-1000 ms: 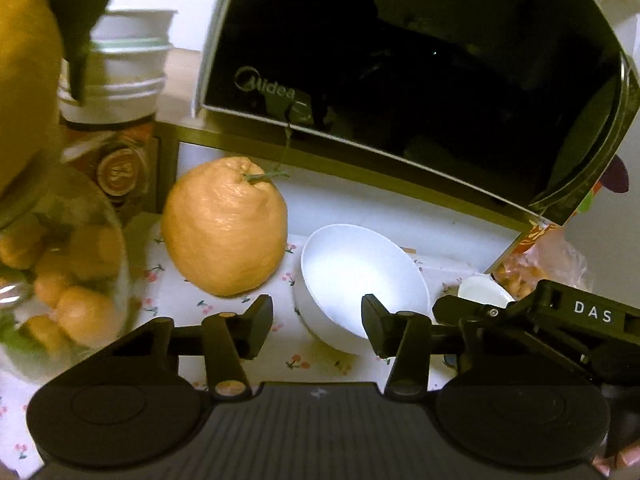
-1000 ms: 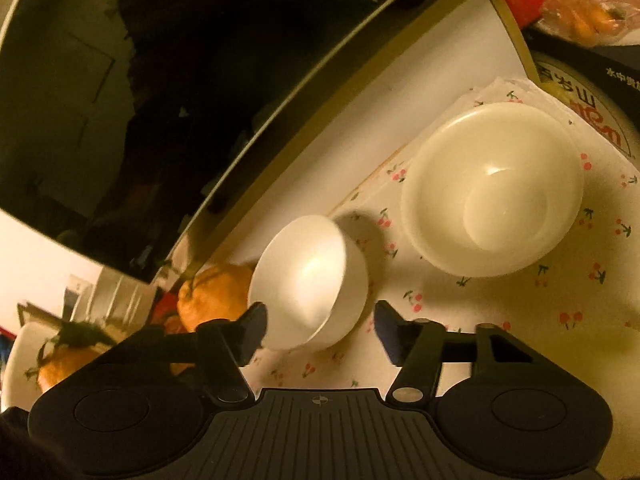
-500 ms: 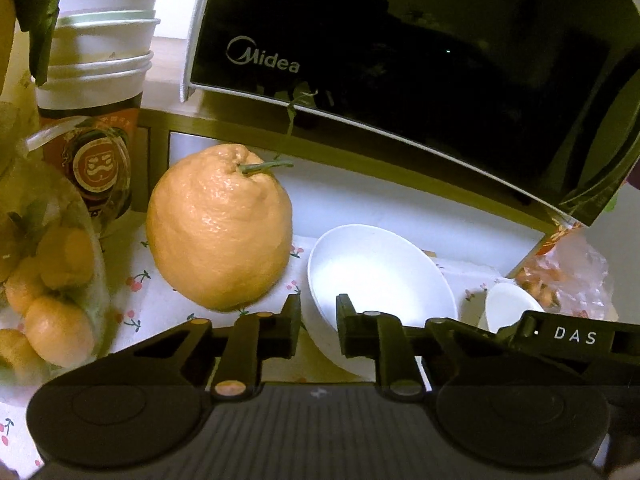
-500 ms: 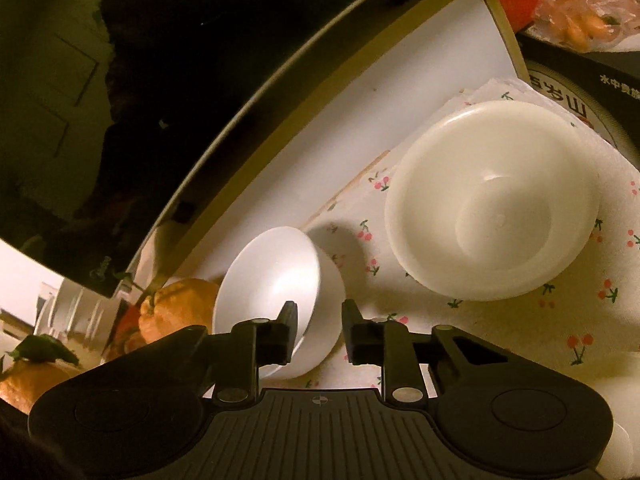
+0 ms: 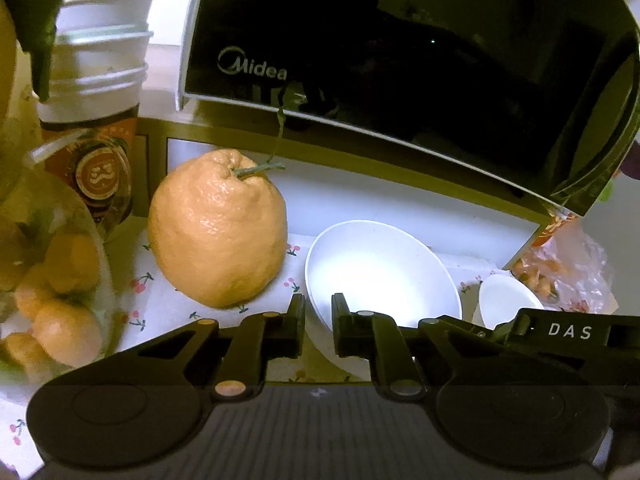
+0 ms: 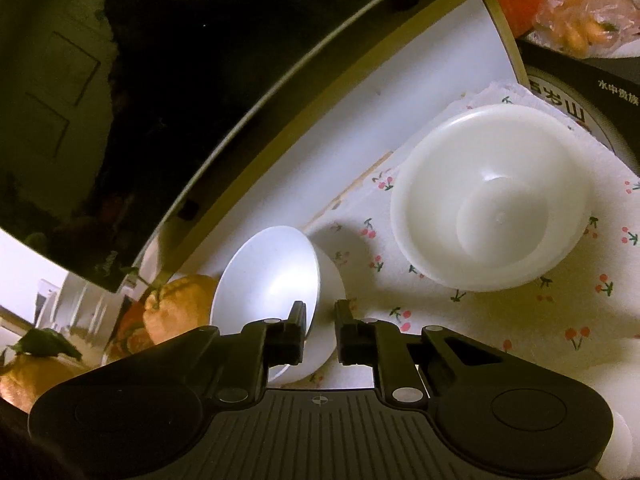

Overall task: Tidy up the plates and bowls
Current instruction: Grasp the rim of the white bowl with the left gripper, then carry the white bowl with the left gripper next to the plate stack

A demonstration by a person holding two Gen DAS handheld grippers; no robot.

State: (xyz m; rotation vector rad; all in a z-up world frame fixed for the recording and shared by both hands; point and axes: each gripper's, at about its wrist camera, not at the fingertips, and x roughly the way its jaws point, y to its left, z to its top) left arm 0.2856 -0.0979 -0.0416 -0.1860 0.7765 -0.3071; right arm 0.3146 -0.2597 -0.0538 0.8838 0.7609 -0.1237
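A small white bowl (image 5: 380,272) (image 6: 272,276) sits on a cherry-print cloth (image 6: 520,320) below a microwave. My left gripper (image 5: 318,320) has the bowl's near left rim between its jaws, which are closing the last bit and pinch it. My right gripper (image 6: 320,324) grips the opposite rim, one finger inside the bowl and one outside, its jaws also still closing. The right gripper's black body (image 5: 568,332) shows at the right of the left wrist view. A larger white bowl (image 6: 492,204) stands on the cloth to the right, appearing small in the left wrist view (image 5: 508,296).
A big orange citrus fruit (image 5: 218,228) stands just left of the small bowl. The black microwave (image 5: 400,60) overhangs behind. Stacked paper cups (image 5: 96,80) and a glass bowl of mandarins (image 5: 52,280) fill the left. A plastic bag of fruit (image 5: 568,264) and a black box (image 6: 580,92) lie at the right.
Both grippers' jaws went from wide apart to nearly together, closing onto opposite rims of the small white bowl. The bowl and the other objects stayed put.
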